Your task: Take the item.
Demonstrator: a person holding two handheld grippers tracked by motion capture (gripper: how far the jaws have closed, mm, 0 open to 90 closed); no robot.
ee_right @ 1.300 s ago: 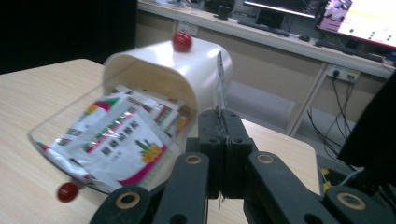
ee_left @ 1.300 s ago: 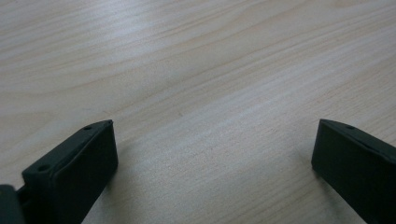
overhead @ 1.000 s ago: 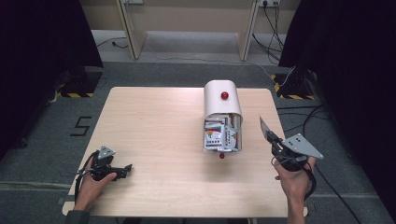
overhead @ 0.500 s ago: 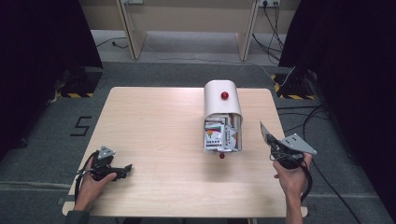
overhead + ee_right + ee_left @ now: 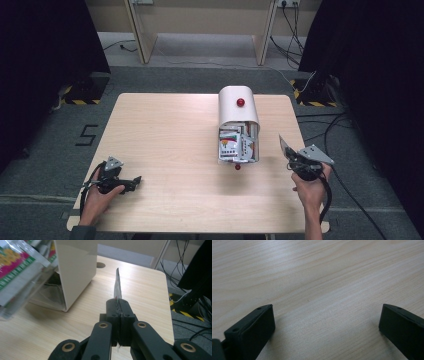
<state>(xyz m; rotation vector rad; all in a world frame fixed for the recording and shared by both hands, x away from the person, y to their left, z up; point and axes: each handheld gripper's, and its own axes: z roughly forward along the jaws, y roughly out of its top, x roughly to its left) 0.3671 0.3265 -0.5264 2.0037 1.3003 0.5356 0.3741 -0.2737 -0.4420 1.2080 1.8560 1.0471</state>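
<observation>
Right gripper view, right tool (image 5: 119, 307) pinching thin glossy packet (image 5: 117, 285), woodgrain table (image 5: 150, 290)

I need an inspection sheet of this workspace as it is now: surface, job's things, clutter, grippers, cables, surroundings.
Surface: light wooden table, bare over most of its top.
Job's things: white arched container with a red knob, open front showing colourful packets; thin shiny flat packet held edge-on.
Clutter: small red object on the table before the container.
Grippers: left gripper open, low over the table; right gripper shut on the thin packet.
Cables: black cables on the floor at right.
Surroundings: grey floor, dark curtains, yellow-black striped base.
</observation>
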